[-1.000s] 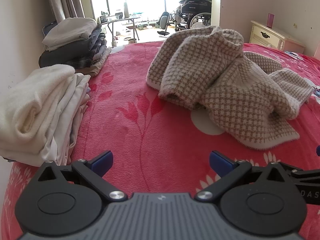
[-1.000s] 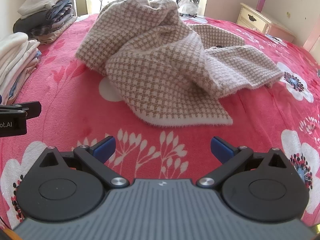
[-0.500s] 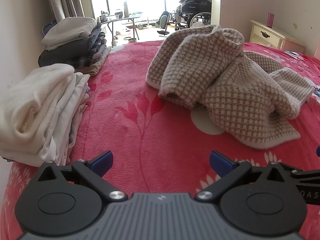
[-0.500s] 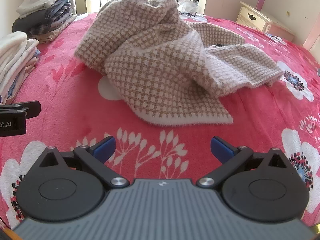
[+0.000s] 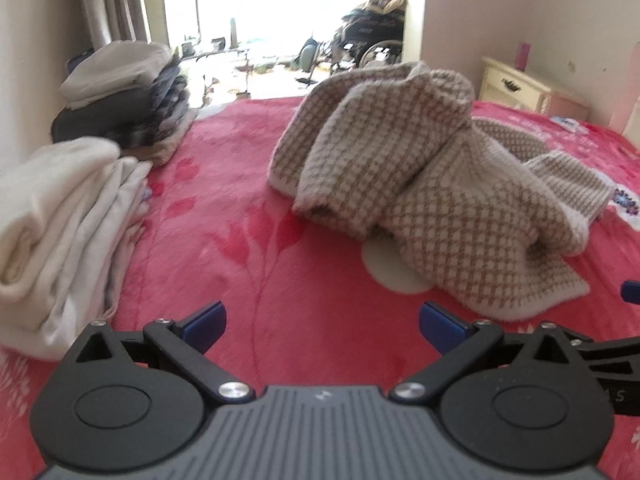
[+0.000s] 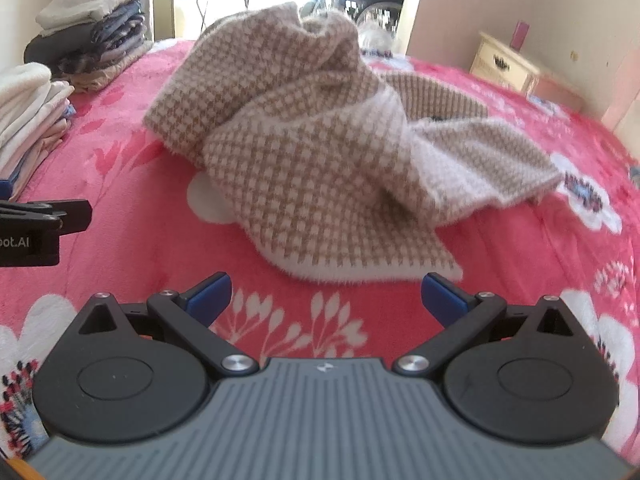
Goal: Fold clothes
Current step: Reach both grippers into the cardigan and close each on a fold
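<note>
A beige-and-white houndstooth knit sweater (image 6: 320, 152) lies crumpled in a heap on the bed.

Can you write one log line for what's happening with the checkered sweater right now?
left hand-held gripper: open, empty | right hand-held gripper: open, empty | checkered sweater: crumpled on red blanket, unfolded | folded stacks: left side

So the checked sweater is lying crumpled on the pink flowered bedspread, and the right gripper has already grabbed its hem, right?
Not quite. The right gripper is open and holds nothing; the right wrist view shows it short of the hem. The checked sweater does lie crumpled on the pink flowered bedspread.
</note>
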